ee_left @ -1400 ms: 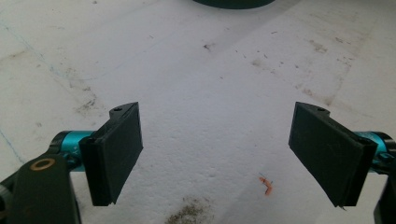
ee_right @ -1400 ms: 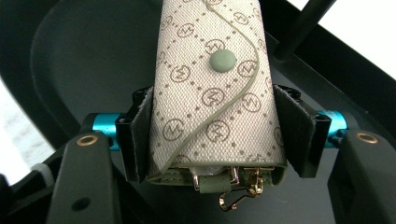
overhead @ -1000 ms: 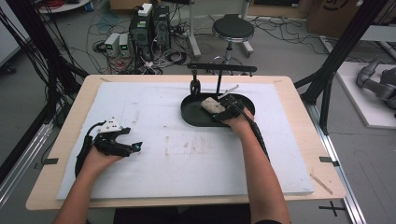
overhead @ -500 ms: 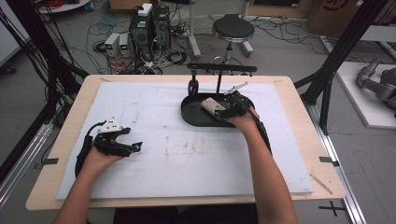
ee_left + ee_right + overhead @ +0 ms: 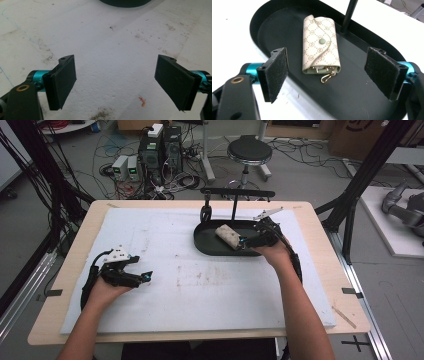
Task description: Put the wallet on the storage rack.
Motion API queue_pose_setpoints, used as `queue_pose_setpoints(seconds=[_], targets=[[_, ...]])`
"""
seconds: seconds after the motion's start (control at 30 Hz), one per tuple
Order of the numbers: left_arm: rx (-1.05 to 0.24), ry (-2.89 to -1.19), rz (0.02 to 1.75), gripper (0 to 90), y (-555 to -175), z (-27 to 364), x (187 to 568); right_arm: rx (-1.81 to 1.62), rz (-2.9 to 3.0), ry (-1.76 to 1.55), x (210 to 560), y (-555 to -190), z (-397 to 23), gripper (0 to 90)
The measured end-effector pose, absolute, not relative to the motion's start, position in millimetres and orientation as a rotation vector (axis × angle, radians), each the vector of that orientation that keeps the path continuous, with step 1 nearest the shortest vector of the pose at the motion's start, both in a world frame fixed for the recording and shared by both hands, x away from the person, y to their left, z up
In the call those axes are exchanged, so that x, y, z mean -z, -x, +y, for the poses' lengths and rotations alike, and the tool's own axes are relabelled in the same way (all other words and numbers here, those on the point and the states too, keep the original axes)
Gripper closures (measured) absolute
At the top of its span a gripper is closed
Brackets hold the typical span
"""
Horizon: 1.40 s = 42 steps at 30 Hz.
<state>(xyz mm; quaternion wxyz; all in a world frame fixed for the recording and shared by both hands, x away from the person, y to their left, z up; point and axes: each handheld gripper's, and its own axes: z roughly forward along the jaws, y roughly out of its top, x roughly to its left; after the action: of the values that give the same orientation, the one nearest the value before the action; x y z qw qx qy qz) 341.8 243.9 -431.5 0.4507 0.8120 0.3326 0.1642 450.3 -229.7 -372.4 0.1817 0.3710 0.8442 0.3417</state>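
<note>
On the black tray (image 5: pixel 274 22), the key pouch (image 5: pixel 320 45) is left lying flat; right gripper (image 5: pixel 332 75) jaws just opened, nothing gripped. Left gripper (image 5: pixel 117 82) is held wide apart over the foam mat (image 5: pixel 112 50).

One key pouch (image 5: pixel 320 45) lies in one black oval tray (image 5: pixel 367 97) at the centre of the frame. Two grippers: left gripper (image 5: pixel 145 277) lower left, right gripper (image 5: pixel 243 241) at the tray. One stool (image 5: pixel 249 151) at the top, perhaps two small boxes (image 5: pixel 126 167) upper left
</note>
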Motion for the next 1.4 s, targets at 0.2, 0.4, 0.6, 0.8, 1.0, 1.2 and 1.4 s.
queue_pose_setpoints(seconds=[0.2,0.4,0.6,0.8,1.0,1.2,1.4], targets=[[-0.410,-2.000,0.820,17.4,-341.2,244.0,430.1,-1.016,2.339,-1.036,369.5,-429.8,-244.4,19.6],[-0.417,-1.998,0.825,17.4,-341.2,242.9,430.6,-1.060,2.296,-1.046,373.0,-406.2,-262.8,19.6],[-0.426,-1.991,0.825,17.4,-341.2,243.7,430.1,-1.106,2.258,-1.057,375.9,-391.3,-275.2,19.5],[-0.420,-1.981,0.830,17.4,-341.3,243.8,430.4,-1.164,2.217,-1.070,384.7,-372.1,-285.6,18.2],[-0.419,-1.984,0.827,17.4,-341.5,244.4,430.0,-1.207,2.185,-1.103,396.2,-359.1,-293.7,18.2],[-0.420,-1.970,0.835,17.4,-341.6,245.0,429.6,-1.242,2.154,-1.137,408.3,-350.7,-298.2,18.2],[-0.424,-1.966,0.834,17.4,-342.4,245.0,429.7,-1.252,2.141,-1.166,422.1,-343.6,-303.8,18.2]])
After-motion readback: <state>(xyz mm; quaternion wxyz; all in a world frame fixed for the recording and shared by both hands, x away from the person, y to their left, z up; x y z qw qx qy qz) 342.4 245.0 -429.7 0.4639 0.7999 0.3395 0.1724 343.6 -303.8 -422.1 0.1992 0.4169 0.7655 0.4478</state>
